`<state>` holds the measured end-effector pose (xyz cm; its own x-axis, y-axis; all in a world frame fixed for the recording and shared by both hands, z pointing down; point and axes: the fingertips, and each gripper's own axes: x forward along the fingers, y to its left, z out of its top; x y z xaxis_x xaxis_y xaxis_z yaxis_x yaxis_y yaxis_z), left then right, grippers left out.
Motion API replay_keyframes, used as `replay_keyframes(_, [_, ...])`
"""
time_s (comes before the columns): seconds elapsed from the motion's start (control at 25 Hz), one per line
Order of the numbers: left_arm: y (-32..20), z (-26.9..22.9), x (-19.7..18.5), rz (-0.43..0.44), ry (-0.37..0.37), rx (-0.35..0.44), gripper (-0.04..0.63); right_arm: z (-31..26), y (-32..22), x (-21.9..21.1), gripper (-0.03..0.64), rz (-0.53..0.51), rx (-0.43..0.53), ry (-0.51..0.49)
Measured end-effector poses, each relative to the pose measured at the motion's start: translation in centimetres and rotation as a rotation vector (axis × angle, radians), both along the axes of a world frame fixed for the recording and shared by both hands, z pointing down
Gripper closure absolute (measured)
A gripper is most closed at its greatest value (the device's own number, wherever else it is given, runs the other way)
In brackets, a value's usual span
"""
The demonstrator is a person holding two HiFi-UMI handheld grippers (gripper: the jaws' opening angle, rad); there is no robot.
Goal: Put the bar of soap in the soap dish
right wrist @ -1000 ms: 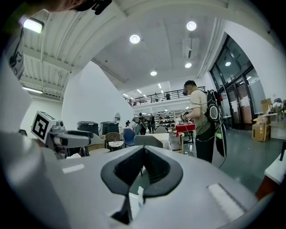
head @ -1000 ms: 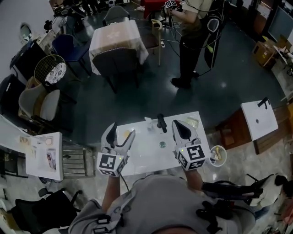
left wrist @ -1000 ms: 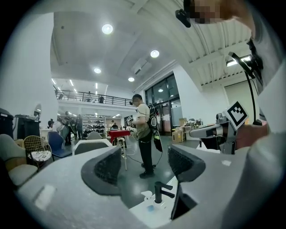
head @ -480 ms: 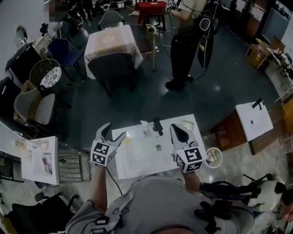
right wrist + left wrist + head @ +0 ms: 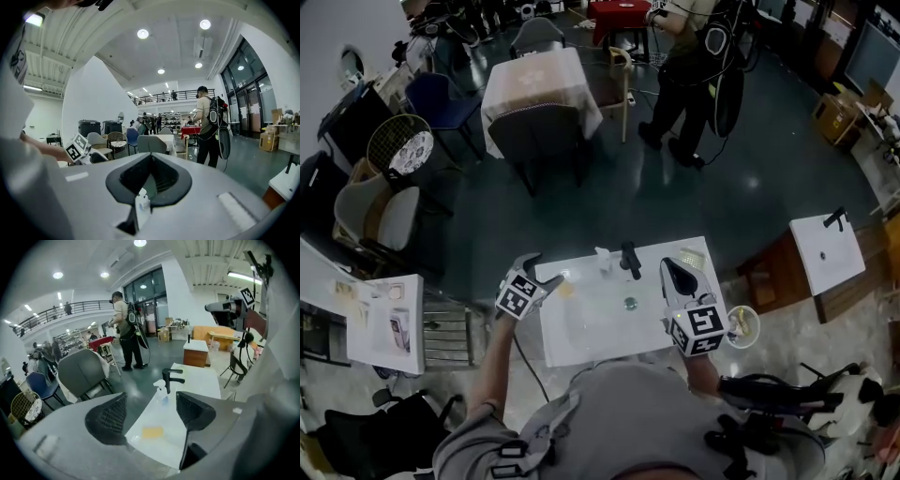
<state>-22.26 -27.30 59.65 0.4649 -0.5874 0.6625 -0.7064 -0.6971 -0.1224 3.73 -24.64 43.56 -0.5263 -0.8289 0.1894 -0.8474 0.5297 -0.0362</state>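
Bar of soap [image 5: 152, 432] lies flat on white countertop [image 5: 199, 380]. Left gripper [image 5: 151, 401] released, nothing between jaws. Right gripper [image 5: 151, 157] clenched, empty.

Dim head view; tongs views brighter under ceiling lights, fisheye-warped with dark corners.
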Motion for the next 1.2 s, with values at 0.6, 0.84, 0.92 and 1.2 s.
replay_keyframes(0.6, [0.1, 13.2, 0.0, 0.295, -0.237, -0.19, 0.273, 0.7, -0.1, 2.7, 0.615, 0.061, -0.015, 0.01])
replay_keyframes(0.84, [-0.1, 16.0, 0.3, 0.409, -0.315, -0.201, 0.273, 0.7, 0.0, 3.1, 0.615, 0.079, -0.017, 0.007])
replay_keyframes(0.92, [0.1, 16.9, 0.1, 0.442, -0.35, -0.216, 0.273, 0.8, 0.0, 3.3, 0.615, 0.086, -0.02, 0.006])
replay_keyframes(1.2, [0.2, 20.1, 0.0, 0.569, -0.448, -0.215, 0.276, 1.4, 0.4, 4.2, 0.615, 0.101, -0.037, 0.022])
